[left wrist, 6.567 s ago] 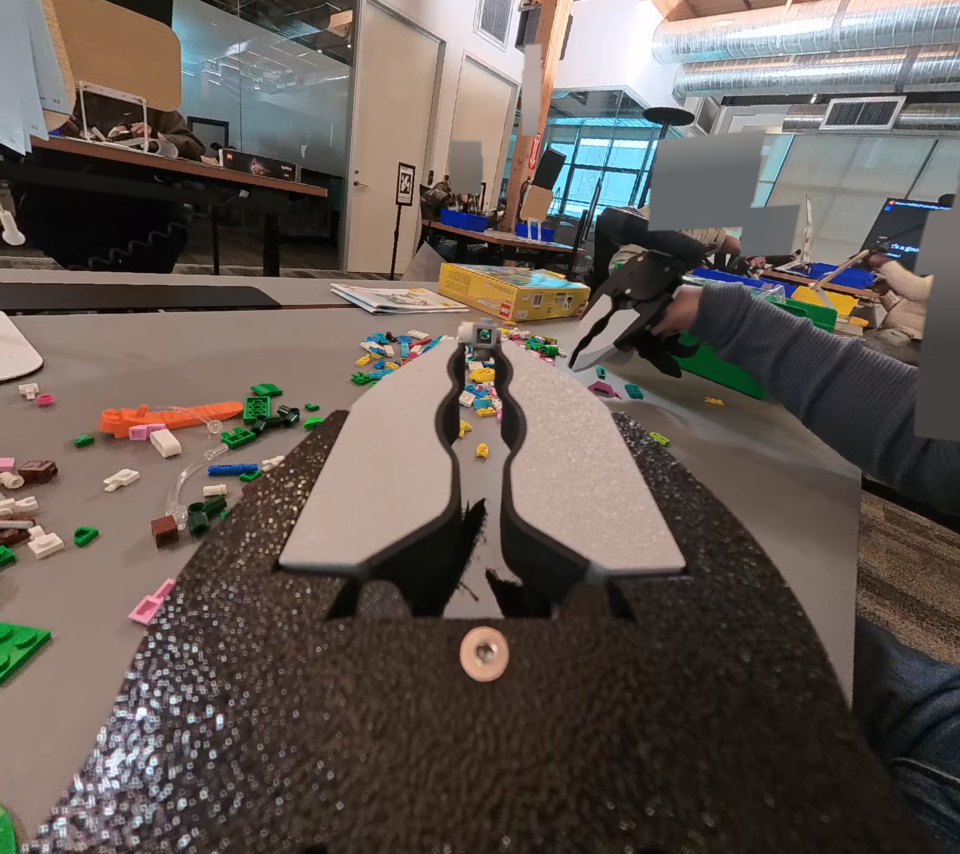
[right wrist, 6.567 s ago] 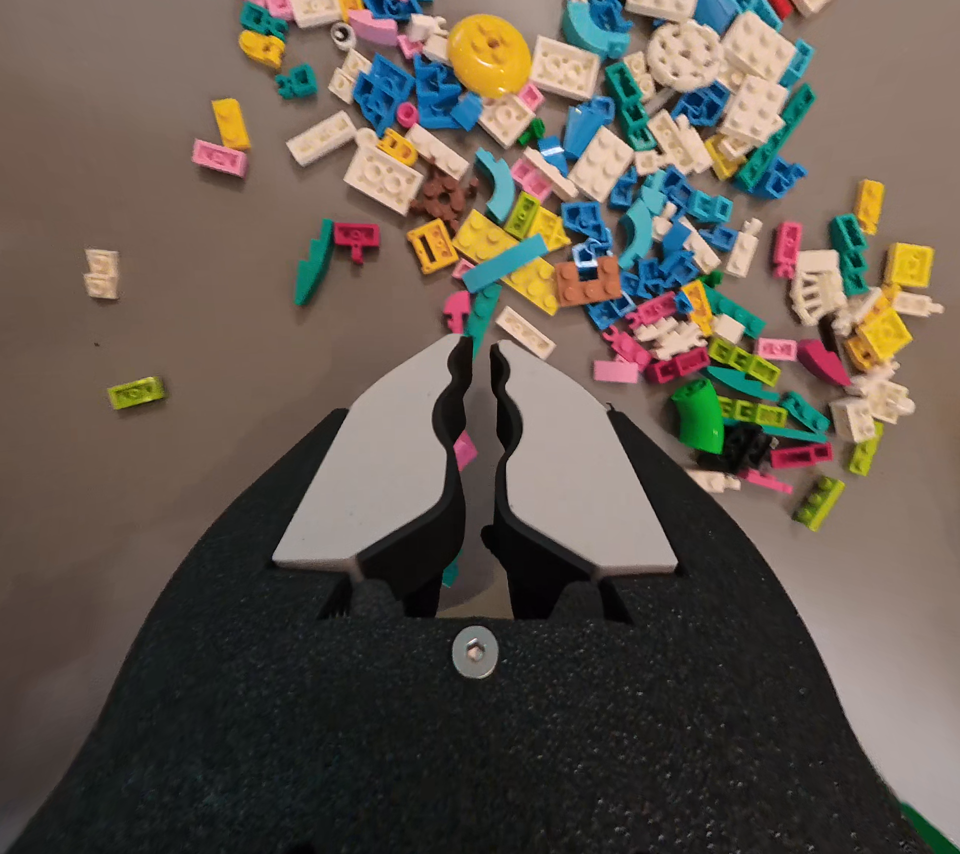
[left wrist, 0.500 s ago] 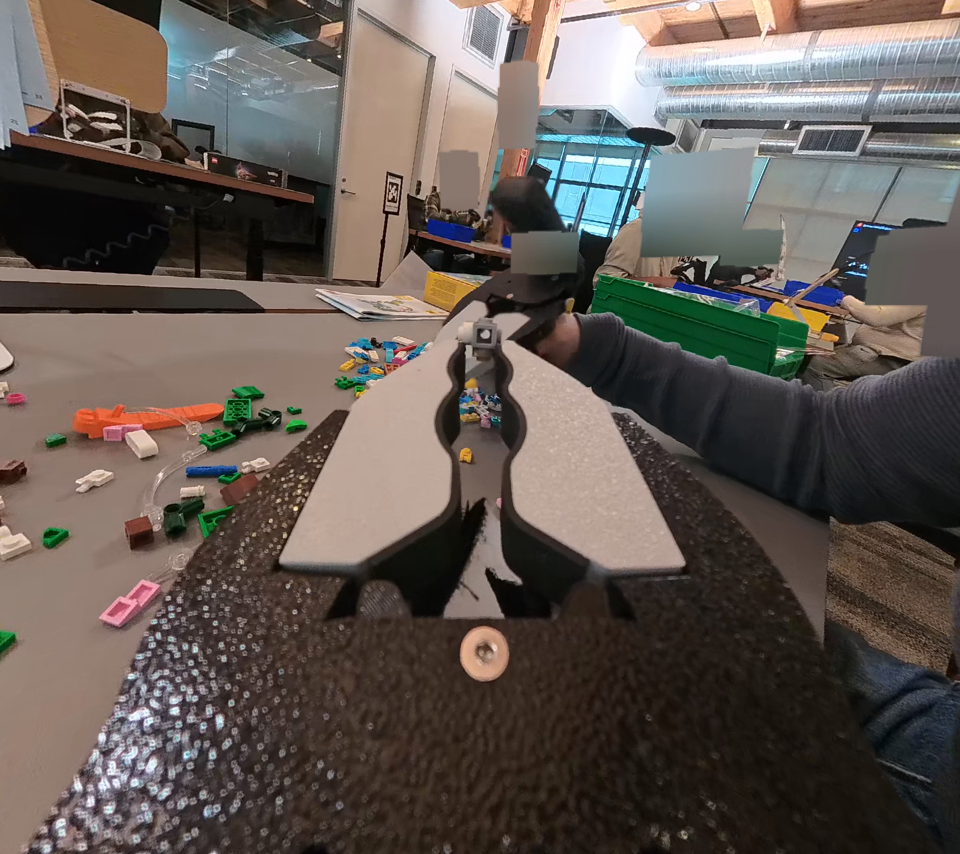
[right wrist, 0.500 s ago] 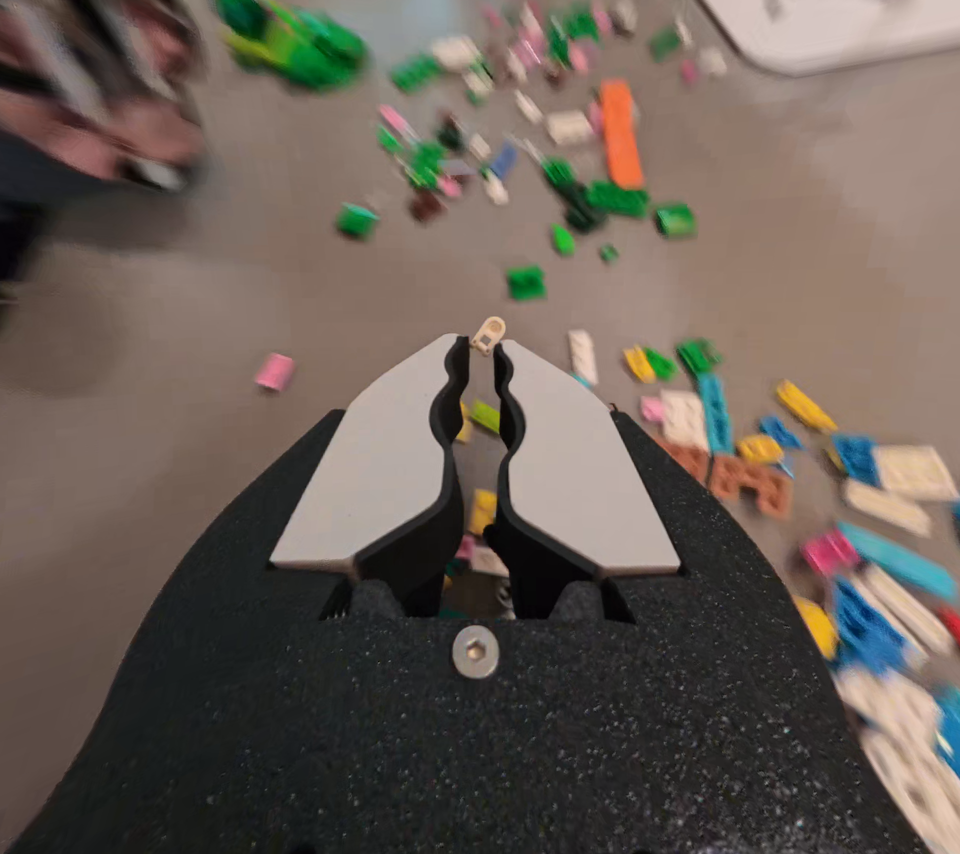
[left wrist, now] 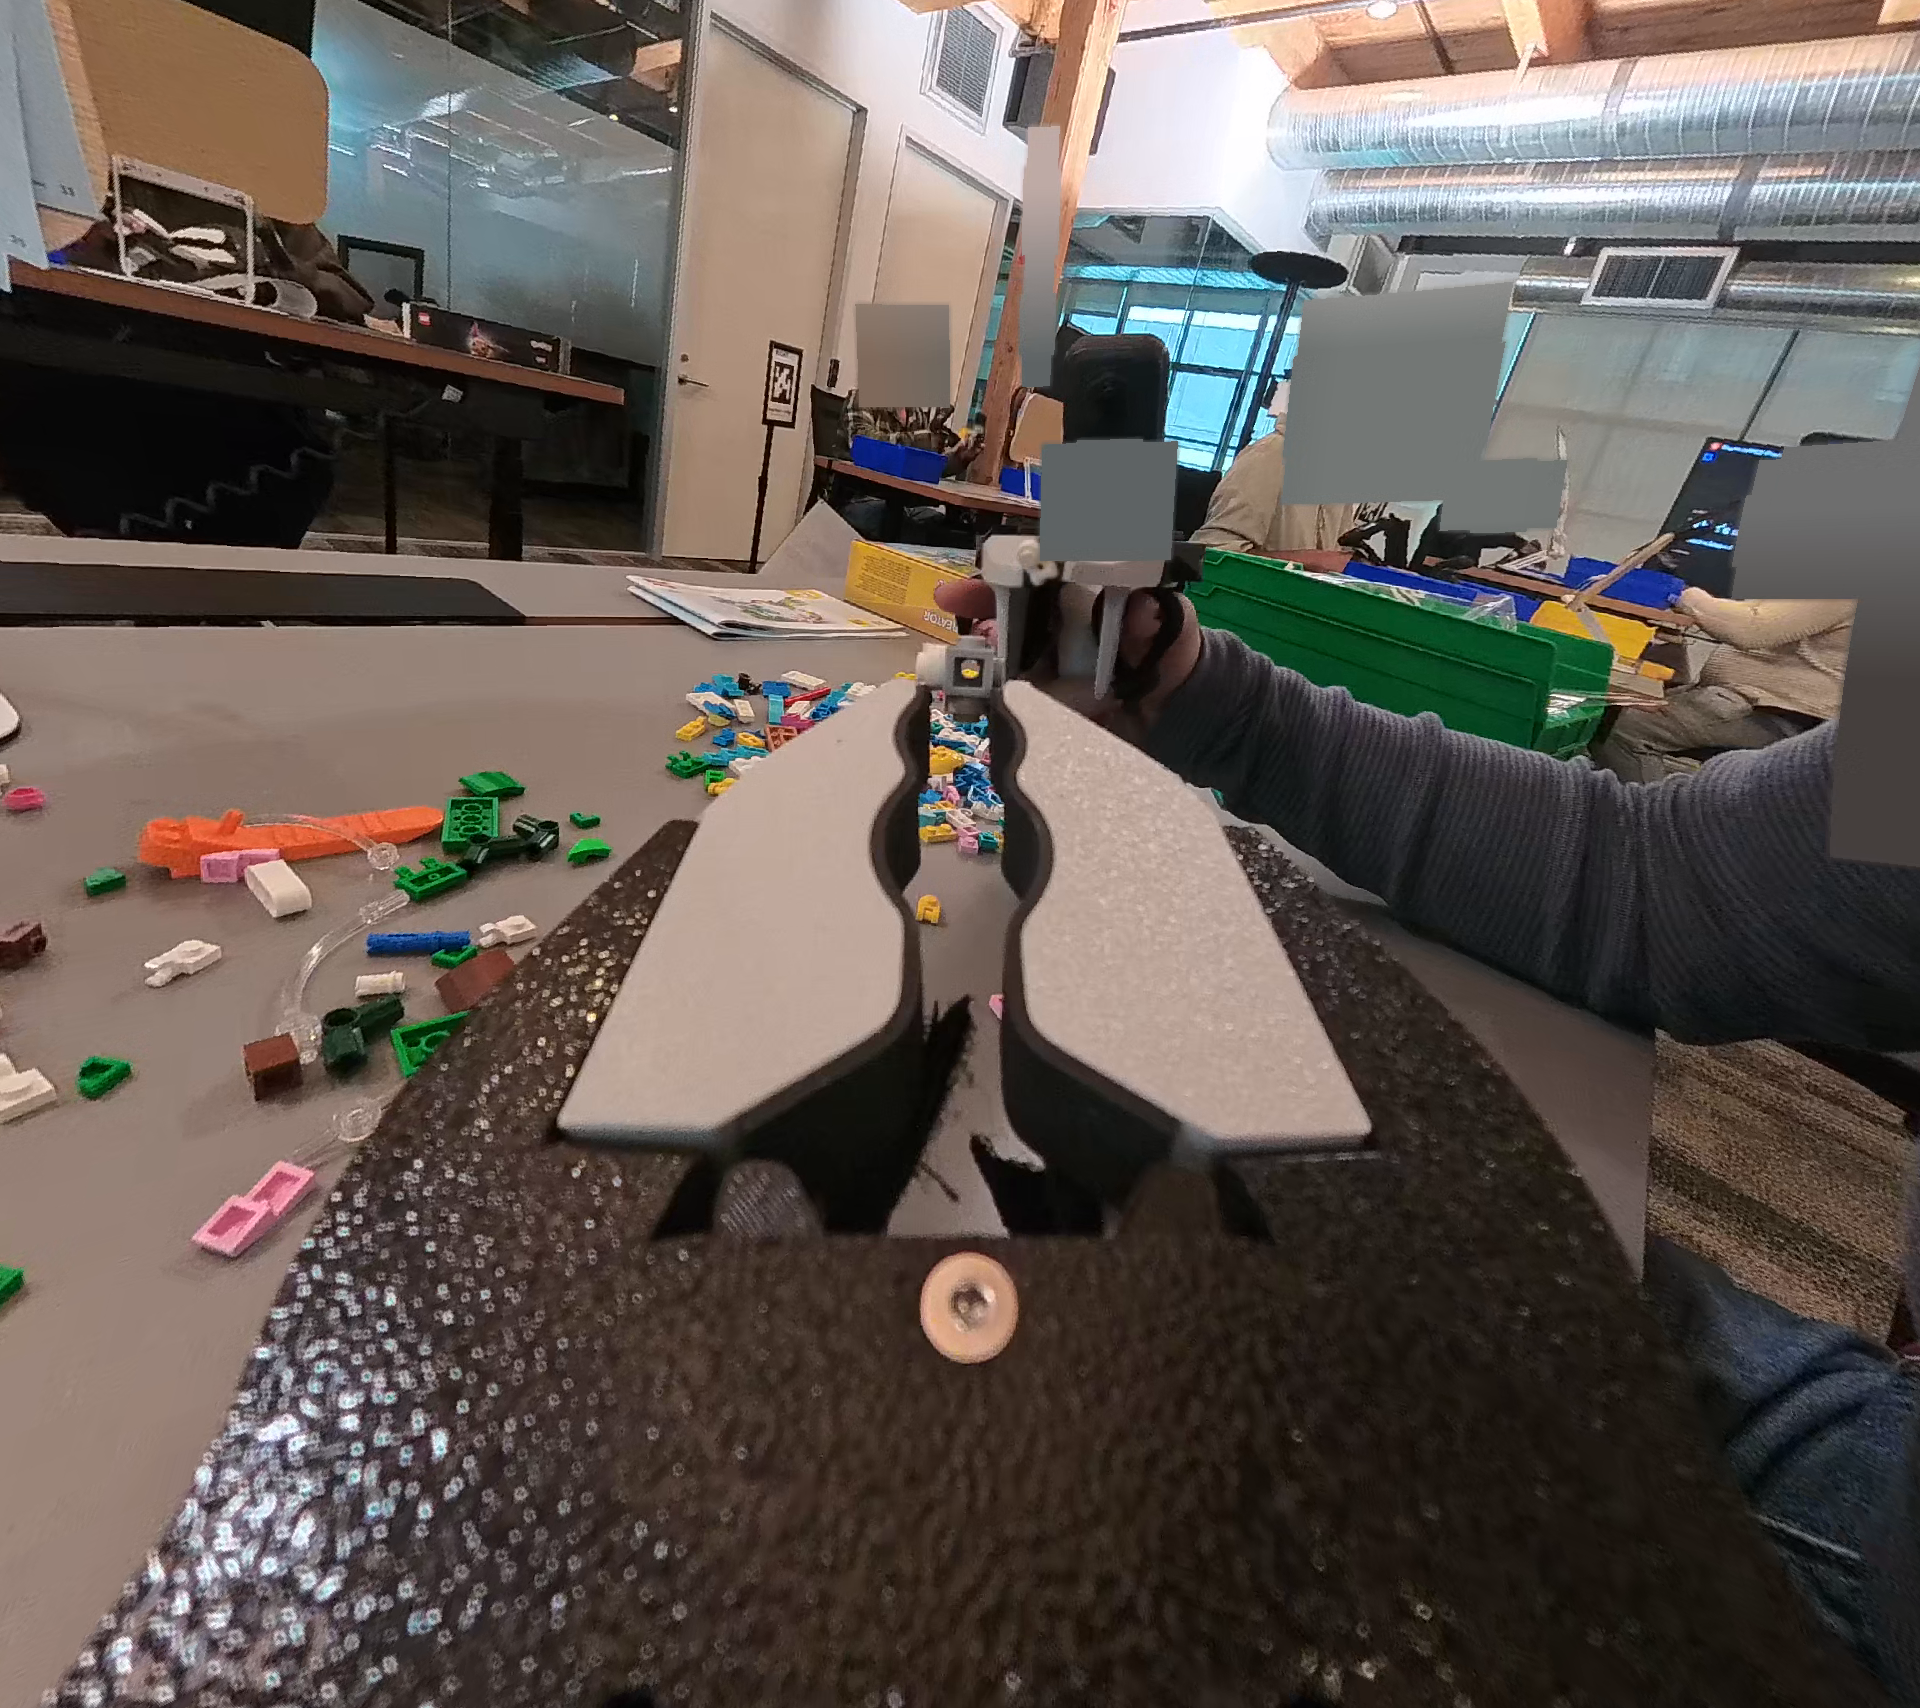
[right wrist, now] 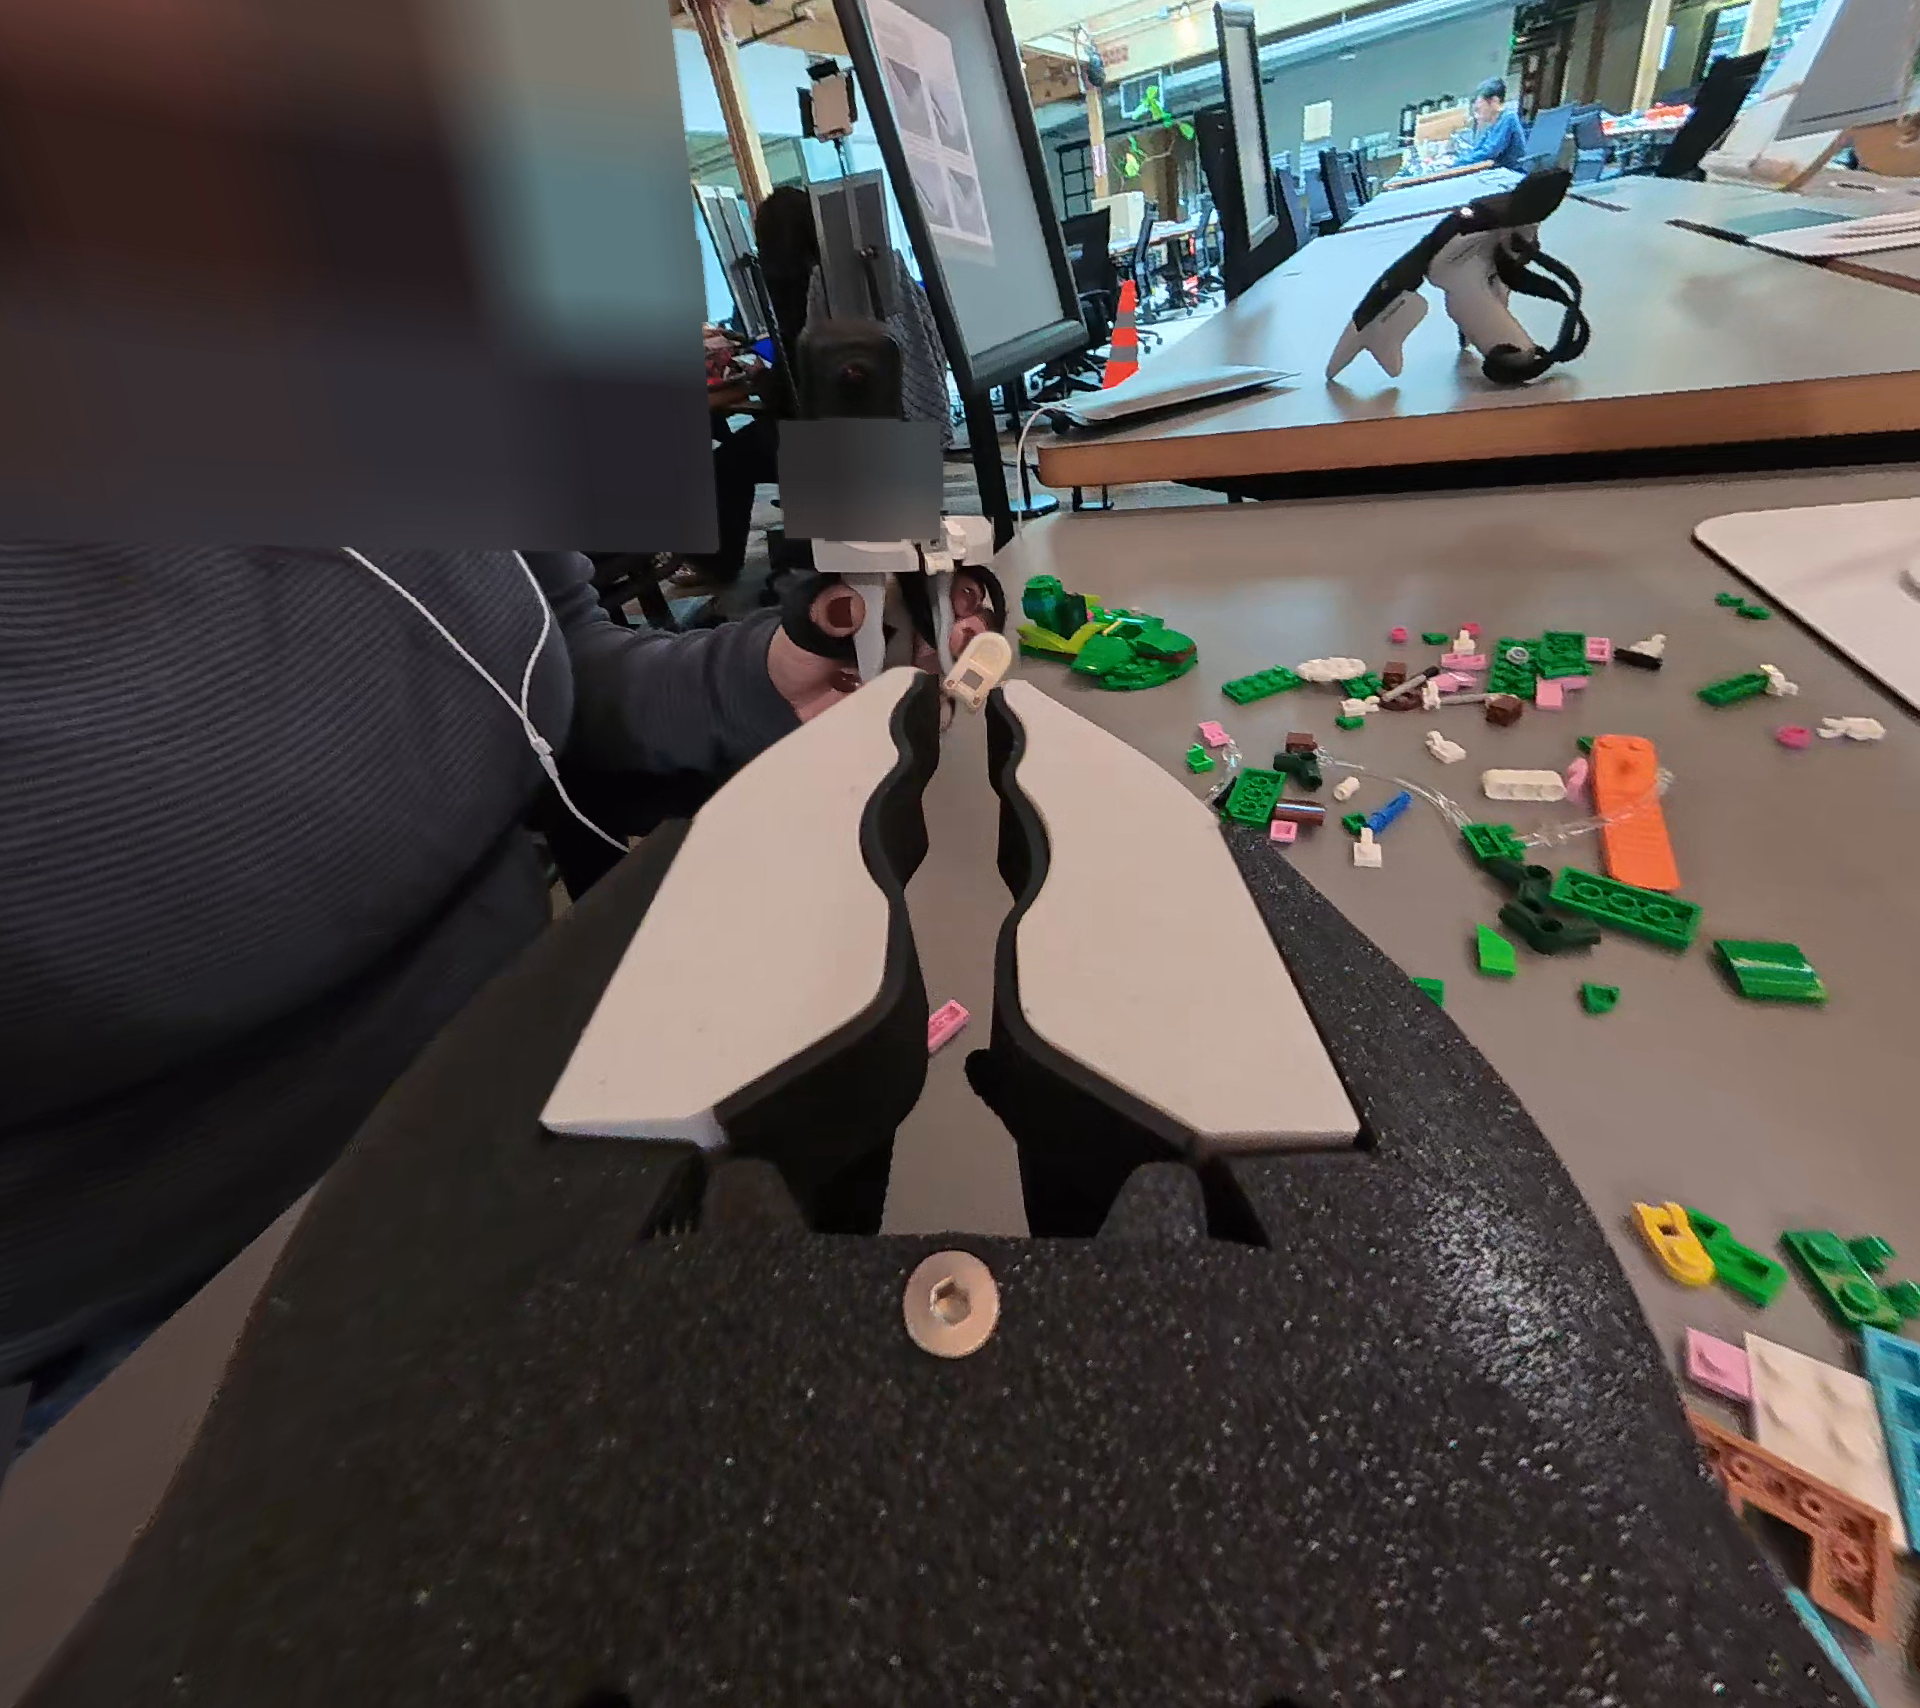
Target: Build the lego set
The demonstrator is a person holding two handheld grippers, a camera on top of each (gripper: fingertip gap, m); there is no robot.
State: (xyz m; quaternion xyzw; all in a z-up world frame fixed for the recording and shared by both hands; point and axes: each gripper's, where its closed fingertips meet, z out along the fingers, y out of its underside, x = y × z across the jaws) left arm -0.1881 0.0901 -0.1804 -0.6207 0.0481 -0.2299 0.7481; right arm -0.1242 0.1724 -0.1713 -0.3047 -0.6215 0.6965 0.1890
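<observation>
Swung up from the brick pile since half a second ago, right hand-held gripper (right wrist: 964,690) now level over the desk (right wrist: 1351,619), pinching a small tan piece (right wrist: 977,667) at its tips. Facing it, left hand-held gripper (left wrist: 961,692), clamped on a small grey block (left wrist: 964,669). Loose bricks (left wrist: 436,869) scattered below.

Grey tabletop (left wrist: 312,723) everywhere, and on it a long orange piece (left wrist: 291,832) with green bricks (left wrist: 473,822) just beside it. A pale grey block with a yellow centre (left wrist: 966,669) shows above the orange piece's far end. The sleeve (left wrist: 1507,837) is dark blue, finely ribbed; the bin (left wrist: 1382,650) behind it is bright green.
</observation>
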